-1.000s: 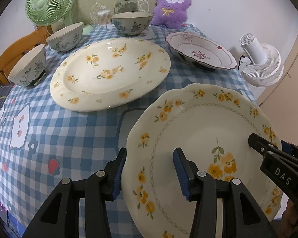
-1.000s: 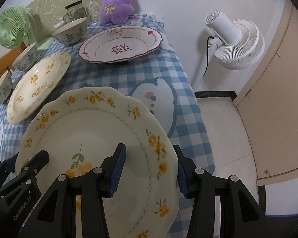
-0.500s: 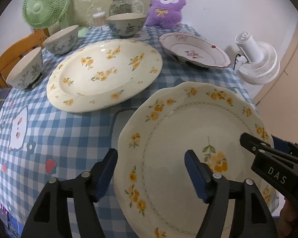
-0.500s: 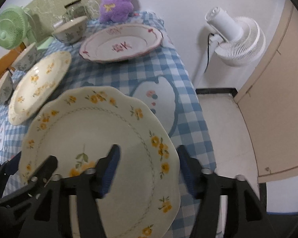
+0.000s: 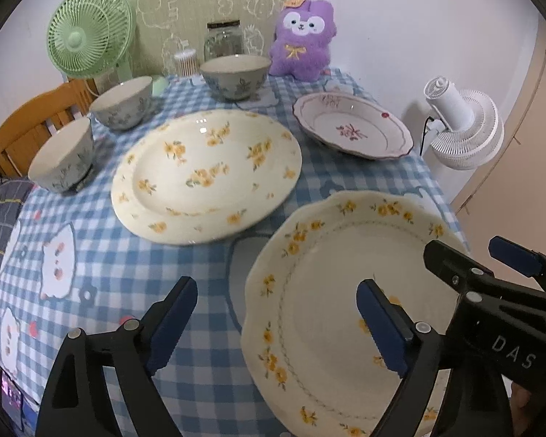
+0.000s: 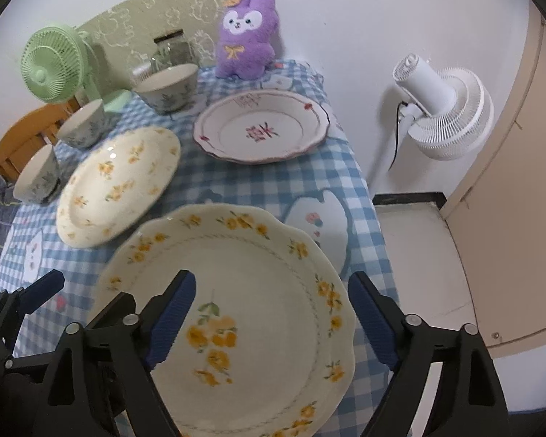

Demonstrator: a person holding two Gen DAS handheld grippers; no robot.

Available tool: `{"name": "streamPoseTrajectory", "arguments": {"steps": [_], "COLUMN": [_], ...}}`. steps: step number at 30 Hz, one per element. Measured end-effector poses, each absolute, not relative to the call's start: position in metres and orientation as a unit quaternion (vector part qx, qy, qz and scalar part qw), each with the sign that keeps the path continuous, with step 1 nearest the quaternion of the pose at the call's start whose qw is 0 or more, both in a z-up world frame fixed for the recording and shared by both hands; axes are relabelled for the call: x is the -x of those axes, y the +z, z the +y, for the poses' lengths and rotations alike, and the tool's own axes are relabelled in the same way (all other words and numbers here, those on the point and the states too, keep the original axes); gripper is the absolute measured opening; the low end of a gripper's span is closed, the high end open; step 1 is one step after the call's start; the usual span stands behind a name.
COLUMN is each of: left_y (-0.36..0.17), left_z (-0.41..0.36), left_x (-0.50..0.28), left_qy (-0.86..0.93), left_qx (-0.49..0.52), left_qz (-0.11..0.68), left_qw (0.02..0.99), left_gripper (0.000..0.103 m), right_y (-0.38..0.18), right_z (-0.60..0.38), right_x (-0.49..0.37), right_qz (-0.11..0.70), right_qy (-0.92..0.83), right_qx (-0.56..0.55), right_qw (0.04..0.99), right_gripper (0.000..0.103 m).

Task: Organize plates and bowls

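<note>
Both tools spread wide, nothing gripped. Our left gripper (image 5: 276, 322) straddles the near-left rim of the scalloped plate (image 5: 331, 291): its right finger over the plate, left finger over the tablecloth (image 5: 91, 255). Our right gripper (image 6: 269, 313) hovers over the same plate's right half, right finger just outside the rim.

The plate lies flat directly ahead of both tools, at the table's near edge. Ahead and left of it sits the oval plate (image 5: 207, 174); far ahead, the pink-rimmed plate (image 5: 353, 131); three bowls (image 5: 62, 156) far left.

We judge the step as stacking plates, with the scalloped plate ungripped. Next move: pinch its rim, lift level, and set it onto another plate. Glazed rim may slip.
</note>
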State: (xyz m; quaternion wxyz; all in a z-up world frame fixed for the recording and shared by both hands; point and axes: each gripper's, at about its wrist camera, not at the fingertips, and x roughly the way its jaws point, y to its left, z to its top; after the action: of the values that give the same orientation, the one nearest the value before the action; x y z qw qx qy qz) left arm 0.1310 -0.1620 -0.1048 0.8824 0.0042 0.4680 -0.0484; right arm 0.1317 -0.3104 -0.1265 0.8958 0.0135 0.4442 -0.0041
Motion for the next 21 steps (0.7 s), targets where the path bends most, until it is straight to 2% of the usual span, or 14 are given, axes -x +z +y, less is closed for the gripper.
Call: {"name": "streamPoseTrajectory", "arguments": {"steps": [21], "left_y": [-0.038], "left_z": [-0.118], "left_x": [-0.129], "left_qy": [-0.038], "left_qx": [-0.019], "left_qz": [0.418], "left_qw": [0.908], "left_gripper": [0.093], "right_y": [-0.058], "right_z": [-0.26], "right_x": [-0.114], "right_qz": [0.38], "right_qy": [-0.028], "right_qx": [-0.01], "right_qw": [0.925], "right_gripper": [0.09]}}
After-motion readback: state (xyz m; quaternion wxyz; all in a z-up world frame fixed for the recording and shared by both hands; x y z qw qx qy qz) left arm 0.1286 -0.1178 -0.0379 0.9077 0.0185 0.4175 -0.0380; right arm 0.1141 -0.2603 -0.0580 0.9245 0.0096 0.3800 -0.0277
